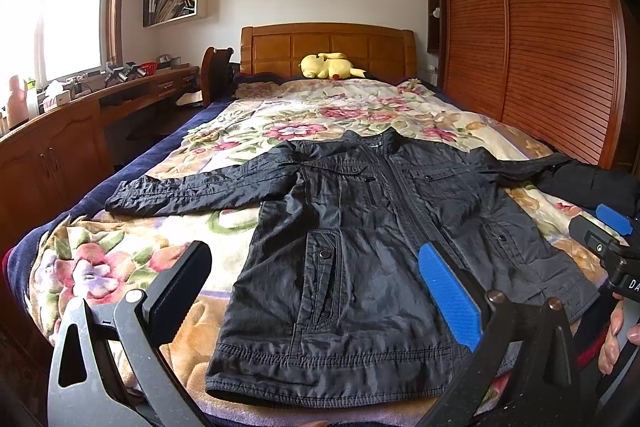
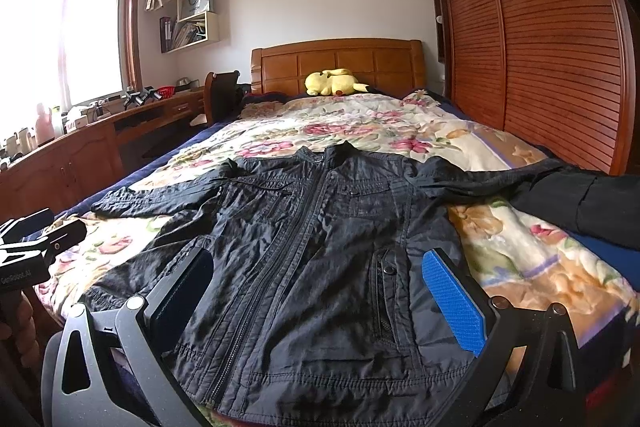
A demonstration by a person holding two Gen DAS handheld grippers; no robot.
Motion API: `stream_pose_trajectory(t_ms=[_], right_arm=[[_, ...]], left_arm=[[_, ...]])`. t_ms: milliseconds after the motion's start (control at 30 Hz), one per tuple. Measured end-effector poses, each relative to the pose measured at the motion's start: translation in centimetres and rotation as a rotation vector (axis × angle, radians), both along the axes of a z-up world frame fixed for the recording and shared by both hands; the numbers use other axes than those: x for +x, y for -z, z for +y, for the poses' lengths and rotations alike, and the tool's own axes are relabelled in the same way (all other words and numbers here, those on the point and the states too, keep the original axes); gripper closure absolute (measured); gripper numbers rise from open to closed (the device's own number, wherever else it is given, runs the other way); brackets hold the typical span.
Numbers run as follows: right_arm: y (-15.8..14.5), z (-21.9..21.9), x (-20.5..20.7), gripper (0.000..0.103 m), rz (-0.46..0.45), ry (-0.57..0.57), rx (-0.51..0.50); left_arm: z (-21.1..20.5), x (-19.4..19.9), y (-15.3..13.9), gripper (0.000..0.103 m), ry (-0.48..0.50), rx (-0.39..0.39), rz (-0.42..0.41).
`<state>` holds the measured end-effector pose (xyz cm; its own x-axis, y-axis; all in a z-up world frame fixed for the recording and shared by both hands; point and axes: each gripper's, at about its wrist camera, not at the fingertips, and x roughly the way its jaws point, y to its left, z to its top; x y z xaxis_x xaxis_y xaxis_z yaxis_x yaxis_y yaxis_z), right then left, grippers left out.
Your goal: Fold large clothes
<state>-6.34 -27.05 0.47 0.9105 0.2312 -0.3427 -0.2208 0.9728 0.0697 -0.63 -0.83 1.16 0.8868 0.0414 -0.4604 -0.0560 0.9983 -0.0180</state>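
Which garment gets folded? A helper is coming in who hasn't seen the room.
Find the bed with the floral blanket. The black jacket lies spread flat at its foot, front up, zipped, sleeves out. The other dark clothing sits bunched at the wardrobe-side edge.

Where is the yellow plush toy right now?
In both views the yellow plush toy lies at the far end of the bed, against the wooden headboard, beyond the spread black jacket.

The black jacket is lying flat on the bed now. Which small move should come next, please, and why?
Probably lower the left gripper onto the outstretched sleeve of the black zipped jacket and pinch its cuff. The jacket lies flat, front up, on the floral blanket, both sleeves spread wide. Both the left and right gripper are open and hold nothing, so a sleeve fold seems first.
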Motion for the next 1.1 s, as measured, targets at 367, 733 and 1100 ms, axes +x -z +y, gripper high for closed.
stream_pose_trajectory(t_ms=[367, 733, 1100], right_arm=[[-0.13, 0.04, -0.02, 0.0, -0.003, -0.001, -0.001], [-0.11, -0.01, -0.07, 0.0, -0.005, -0.001, -0.001], [-0.12, 0.06, -0.09, 0.0, -0.009, -0.002, -0.003]], left_arm=[[-0.06, -0.19, 0.04, 0.0, -0.001, 0.002, -0.011], [-0.05, -0.16, 0.01, 0.0, 0.0, 0.001, -0.014], [-0.11, -0.17, -0.3, 0.0, 0.0, 0.006, -0.023]])
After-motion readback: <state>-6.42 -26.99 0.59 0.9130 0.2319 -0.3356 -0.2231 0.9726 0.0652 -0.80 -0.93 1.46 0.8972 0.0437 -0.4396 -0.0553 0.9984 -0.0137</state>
